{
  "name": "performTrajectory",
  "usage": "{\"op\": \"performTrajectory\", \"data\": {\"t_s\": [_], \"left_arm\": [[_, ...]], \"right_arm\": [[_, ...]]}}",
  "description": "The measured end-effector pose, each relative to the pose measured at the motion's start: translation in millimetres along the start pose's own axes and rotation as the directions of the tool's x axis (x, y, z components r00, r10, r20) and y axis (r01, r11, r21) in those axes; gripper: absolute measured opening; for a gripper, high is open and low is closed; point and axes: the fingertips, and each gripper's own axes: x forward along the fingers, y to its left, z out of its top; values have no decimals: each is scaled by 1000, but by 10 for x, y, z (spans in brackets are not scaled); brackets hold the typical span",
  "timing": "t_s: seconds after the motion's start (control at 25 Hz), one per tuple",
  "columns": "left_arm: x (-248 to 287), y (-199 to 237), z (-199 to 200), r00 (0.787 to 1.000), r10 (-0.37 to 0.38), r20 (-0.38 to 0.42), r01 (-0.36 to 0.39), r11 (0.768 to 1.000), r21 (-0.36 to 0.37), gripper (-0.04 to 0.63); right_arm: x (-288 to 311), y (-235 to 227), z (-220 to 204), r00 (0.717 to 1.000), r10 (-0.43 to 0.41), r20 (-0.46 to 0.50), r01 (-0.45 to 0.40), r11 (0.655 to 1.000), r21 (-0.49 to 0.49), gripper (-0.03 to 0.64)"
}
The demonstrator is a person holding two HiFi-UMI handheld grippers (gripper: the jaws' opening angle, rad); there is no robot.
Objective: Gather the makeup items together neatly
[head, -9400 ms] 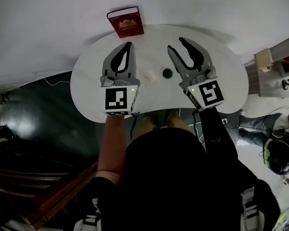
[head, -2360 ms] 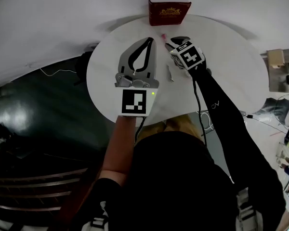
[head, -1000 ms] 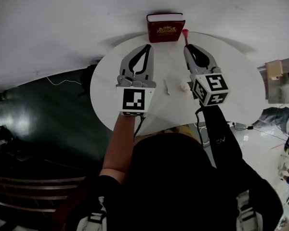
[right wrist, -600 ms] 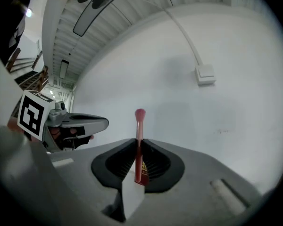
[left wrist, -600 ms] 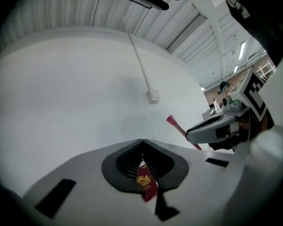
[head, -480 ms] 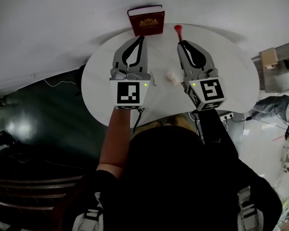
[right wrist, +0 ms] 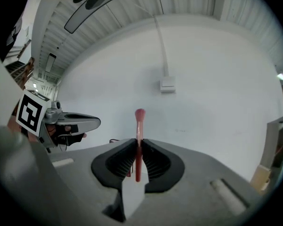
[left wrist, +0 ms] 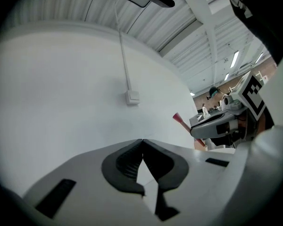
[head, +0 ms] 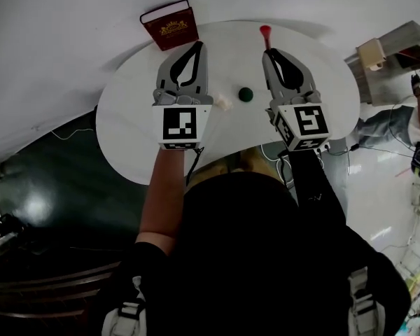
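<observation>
1 brush point(head: 265, 33) farther fr. 1 book point(head: 169, 25)

Left gripper point(head: 198, 45) and right gripper point(head: 267, 52) are grey.

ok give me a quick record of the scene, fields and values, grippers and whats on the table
left gripper: shut, nothing between its jaws
right gripper: shut on pink brush, brush head sticking out past the tips
green round item: on the table, between the two grippers
small pale item: on the table, just left of the green one
dark red book: at the table's far edge, left side
white table: rounded top
</observation>
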Motion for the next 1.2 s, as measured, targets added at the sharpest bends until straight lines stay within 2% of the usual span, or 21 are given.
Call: {"op": "performTrajectory", "data": {"t_s": [0.28,0.36,0.48,0.64,0.84,1.04,1.12,1.2], "left_arm": [[26,-306,51,999,-29,19,28,1000,8,8],[11,-319,63,1000,-17,22,18,1000,-5,8],[-33,-345,87,999,9,42,-7,999,-46,8],[-106,-441,68,1000,-3,30,5,998,-62,8],[-192,-428,23,1000,20,9,-19,998,-59,8],[-287,-326,-77,999,42,-34,-44,998,-50,8],[-332,-291,-118,996,50,-69,-53,998,-39,8],[-364,-275,-103,996,64,-57,-67,996,-55,8]], "right_arm": [[-213,-258,-127,999,-38,-26,38,999,14,49],[-203,-340,-309,996,-35,-82,37,999,27,49],[-139,-421,-893,974,-19,-226,32,998,56,49],[-58,-436,-1746,916,2,-401,41,994,100,49],[-44,-571,-2671,806,25,-591,74,987,142,49],[-99,-574,-3203,721,29,-692,120,979,166,50],[-118,-588,-3341,697,19,-716,159,971,180,51],[-129,-620,-3411,678,10,-735,184,966,183,51]]}}
